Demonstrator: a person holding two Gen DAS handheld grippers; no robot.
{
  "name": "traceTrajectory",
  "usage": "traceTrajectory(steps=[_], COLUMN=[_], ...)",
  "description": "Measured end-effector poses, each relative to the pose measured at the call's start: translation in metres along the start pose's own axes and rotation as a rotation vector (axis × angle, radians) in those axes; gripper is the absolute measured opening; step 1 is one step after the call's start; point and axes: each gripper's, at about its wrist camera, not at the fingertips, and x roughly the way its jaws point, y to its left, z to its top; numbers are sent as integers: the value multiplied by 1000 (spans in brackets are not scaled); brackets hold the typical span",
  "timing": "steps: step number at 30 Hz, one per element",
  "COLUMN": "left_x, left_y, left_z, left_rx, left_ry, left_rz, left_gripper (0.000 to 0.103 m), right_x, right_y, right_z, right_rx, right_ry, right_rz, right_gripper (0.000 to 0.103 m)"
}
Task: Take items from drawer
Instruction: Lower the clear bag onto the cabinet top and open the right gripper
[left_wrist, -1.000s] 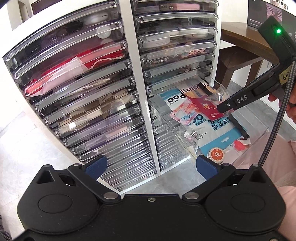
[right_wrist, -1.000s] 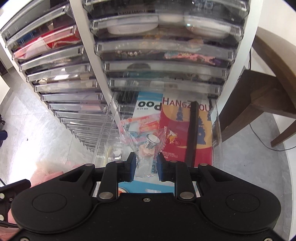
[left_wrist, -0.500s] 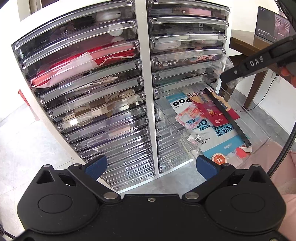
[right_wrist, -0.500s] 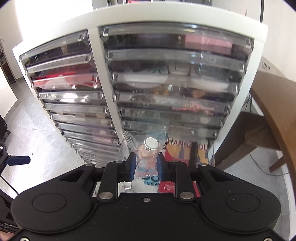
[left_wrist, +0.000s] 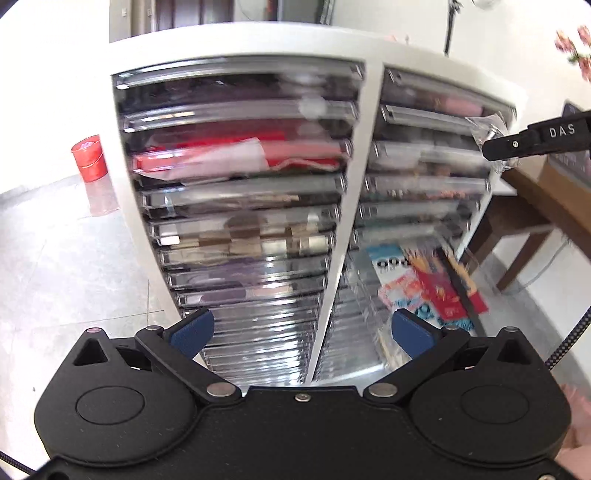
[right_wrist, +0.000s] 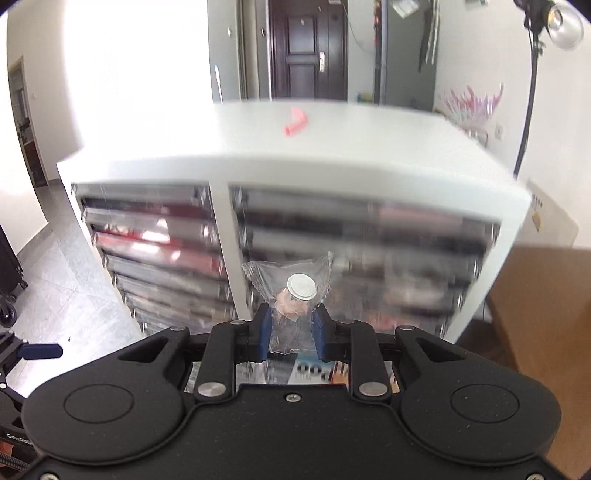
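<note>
The right gripper (right_wrist: 291, 328) is clamped on a small clear bag (right_wrist: 290, 291), its blue pads (right_wrist: 263, 332) pressed against the bag's lower sides. A round silver cap (right_wrist: 302, 286) and something pinkish are seen inside the bag. The bag is held up in the air in front of the cabinet (right_wrist: 295, 162), level with its upper drawers. In the left wrist view the same gripper (left_wrist: 496, 147) is seen from the side at the right edge, with the crinkled bag (left_wrist: 487, 127) sticking out of its tip.

The left gripper (left_wrist: 301, 332) is held wide apart, with nothing between its blue pads (left_wrist: 192, 332); it is pointed at the lower drawers without touching them.

One drawer (left_wrist: 424, 288) in the right column is pulled out. Printed packets, a red card and a dark strip are seen lying in it, all blurred by motion. The other clear drawers are shut and are filled with things too blurred to be told.

A pink curved object (right_wrist: 295, 123) is seen on the cabinet's white top. A red bucket (left_wrist: 88, 157) is stood on the pale tiled floor to the left, a wooden table (left_wrist: 532, 206) is placed to the right of the cabinet, and a dark door (right_wrist: 308, 48) is seen behind it.
</note>
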Motion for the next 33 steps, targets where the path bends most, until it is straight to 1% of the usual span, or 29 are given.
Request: traceTrajectory(steps=[2,6,9,15,20,22,27,33], left_x=[-7,-18,-26,-51,-69,-70,-66,-68], left_y=[8,28,36,37,35,33,28,30], left_z=[6,16,20,29,31,31,32,31], left_rx=[-60,-199,-246,-261,-261,-254,-232,-222], left_ry=[-21,-40,-69,-167,-278,-293,-293,-322], left_rz=[-17,-46,-48,-55,-69,-80,-104,-127], left_gripper=[103,103,103,103,103,103,103,103], right_x=[-4,-7,-3,21,58,73,105,124], right_y=[2,6,9,9,0,-5,-17,-27], right_z=[16,47,68,106,132,140,151,156], right_rx=[-22,-67,-95,-101,-70,-51,-13,13], right_ry=[-37,-94,-117,-128,-79,-54,-2,19], right_rz=[-5,-24,-38,-67,-93,-101,-121,-113], right_gripper=[25,25,25,25,25,25,25,27])
